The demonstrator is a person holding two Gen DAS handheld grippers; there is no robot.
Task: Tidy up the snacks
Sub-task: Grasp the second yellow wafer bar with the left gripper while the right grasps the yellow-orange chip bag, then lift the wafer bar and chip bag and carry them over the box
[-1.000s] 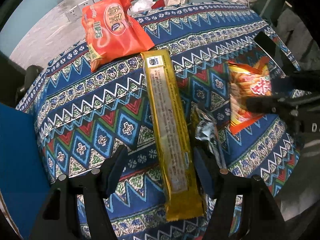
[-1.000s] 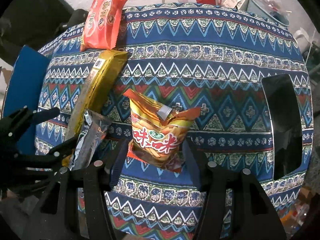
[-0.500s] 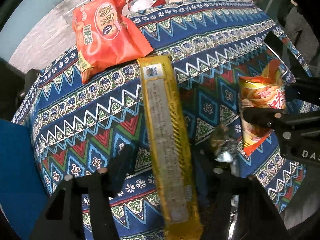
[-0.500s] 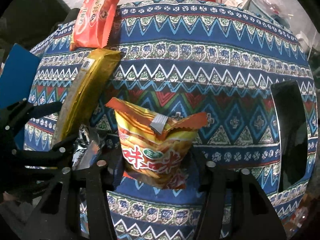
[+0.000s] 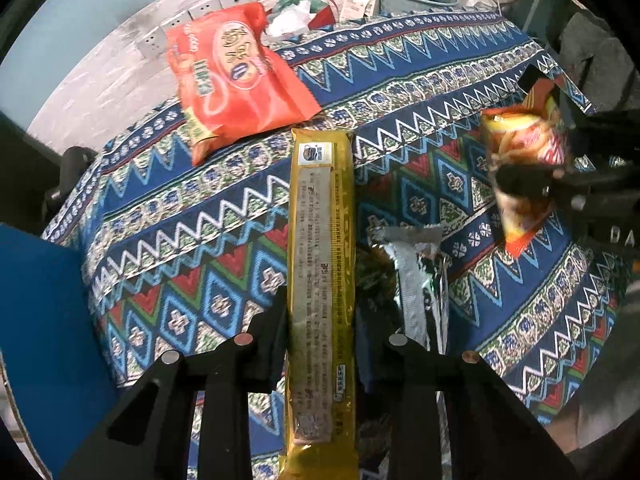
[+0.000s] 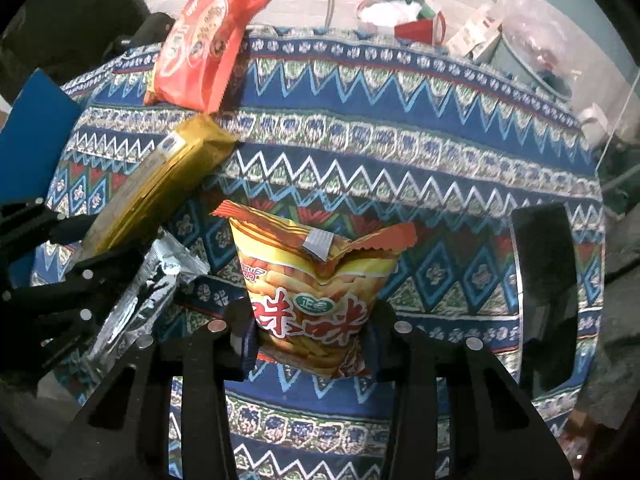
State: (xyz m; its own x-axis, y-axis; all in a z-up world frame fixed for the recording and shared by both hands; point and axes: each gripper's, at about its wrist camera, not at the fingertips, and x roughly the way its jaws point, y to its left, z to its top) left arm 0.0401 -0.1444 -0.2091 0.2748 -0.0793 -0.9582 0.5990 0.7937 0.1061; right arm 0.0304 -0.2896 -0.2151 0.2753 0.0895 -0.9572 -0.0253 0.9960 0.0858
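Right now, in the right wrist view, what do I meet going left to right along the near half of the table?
Left gripper → silver foil packet → yellow chip bag between the right gripper fingers → black tray.

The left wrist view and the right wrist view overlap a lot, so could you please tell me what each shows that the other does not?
Only the left wrist view shows the left gripper shut on the long gold packet. Only the right wrist view shows the right gripper closing on the yellow chip bag, and the dark tray. Both show the red bag, the silver wrapper and the patterned cloth.
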